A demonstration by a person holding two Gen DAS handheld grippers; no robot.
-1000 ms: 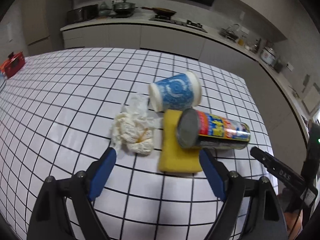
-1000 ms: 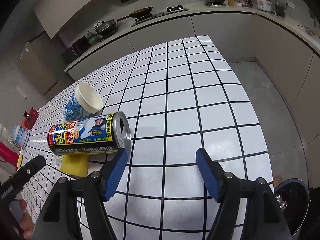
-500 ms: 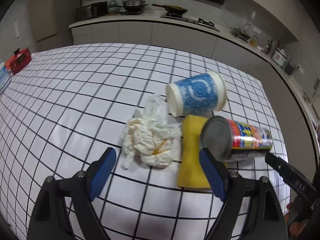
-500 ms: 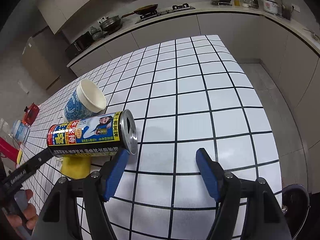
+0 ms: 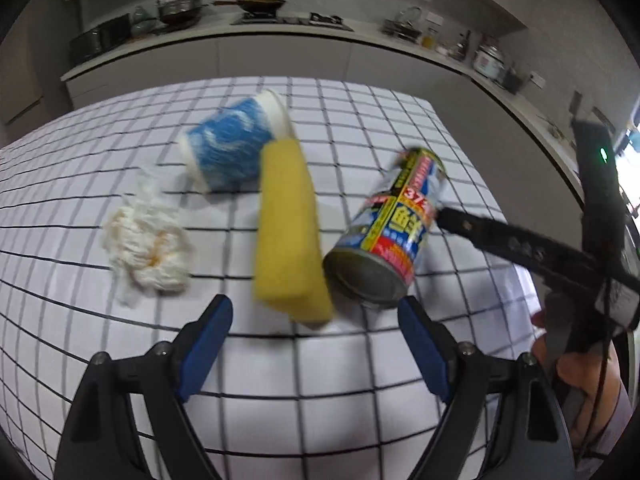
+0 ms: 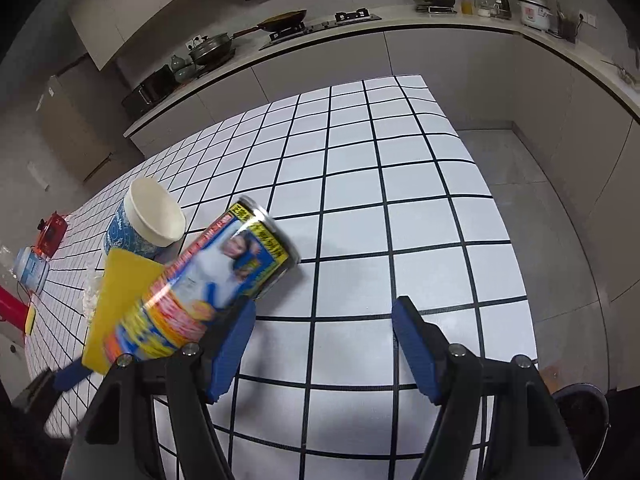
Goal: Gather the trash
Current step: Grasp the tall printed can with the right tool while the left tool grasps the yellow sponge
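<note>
On the white tiled table (image 5: 360,128) lie a crumpled tissue (image 5: 148,240), a blue paper cup (image 5: 232,148) on its side, a yellow sponge (image 5: 286,232) and a printed can (image 5: 392,224). My left gripper (image 5: 314,344) hangs open just in front of the sponge and the can's base, nothing between its pads. In the right wrist view the can (image 6: 208,280) rests partly on the sponge (image 6: 120,292), with the cup (image 6: 148,216) behind. My right gripper (image 6: 324,352) is open over bare tiles; its left finger sits against the can's side.
A dark bin (image 6: 580,420) stands on the floor past the table's near right corner. A red object (image 6: 50,232) and a small jar (image 6: 30,270) sit far left on the table. A kitchen counter (image 6: 360,28) with pots runs behind.
The can has swung round from lying crosswise to pointing away, and the sponge has turned with it. My left gripper has moved in closer. The right gripper has shifted slightly toward the can.
</note>
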